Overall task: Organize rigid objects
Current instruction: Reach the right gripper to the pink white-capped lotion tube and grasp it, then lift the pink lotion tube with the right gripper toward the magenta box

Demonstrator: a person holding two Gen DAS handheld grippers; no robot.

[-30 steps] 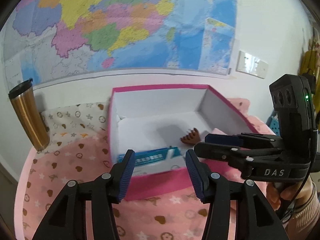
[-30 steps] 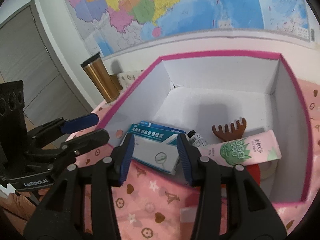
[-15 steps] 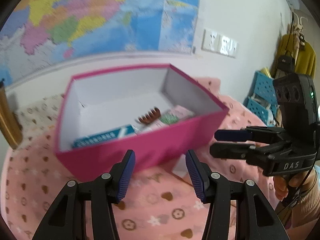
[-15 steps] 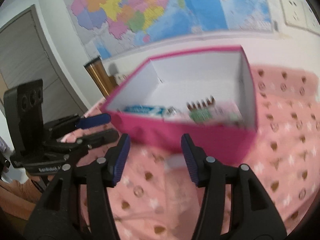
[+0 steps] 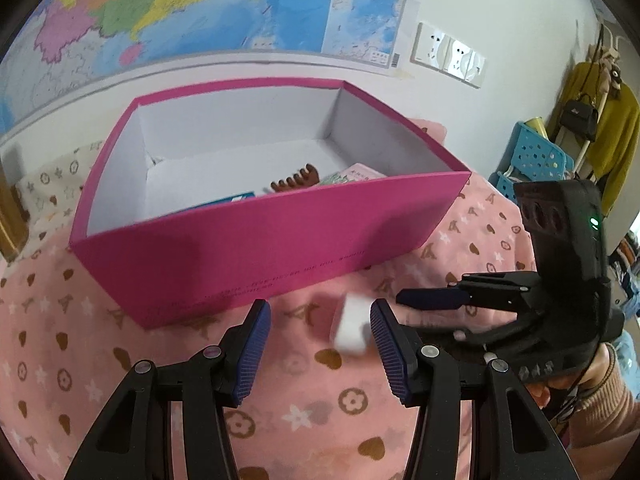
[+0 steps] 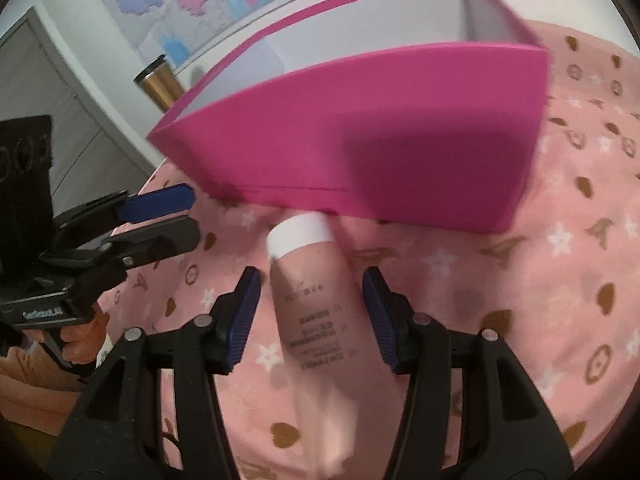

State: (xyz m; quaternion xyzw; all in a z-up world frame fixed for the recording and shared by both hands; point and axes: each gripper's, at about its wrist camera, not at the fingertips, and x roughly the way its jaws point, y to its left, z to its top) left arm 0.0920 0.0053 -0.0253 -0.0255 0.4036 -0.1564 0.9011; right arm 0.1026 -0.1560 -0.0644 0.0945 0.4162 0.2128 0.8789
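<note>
R gripper [image 6: 311, 312] now straddles tube [image 6: 316, 300].

Left black two-finger gripper with blue ribbed pads [image 5: 320, 344]: angled downward, jaws apart, gripping nothing. Right black two-finger gripper with blue pads [image 6: 312, 312]: angled downward, jaws parted, pads touching nothing.

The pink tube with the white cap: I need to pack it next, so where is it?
In the right wrist view the pink tube lies on the pink cloth between the right claw's open fingers, cap toward the magenta box.
</note>
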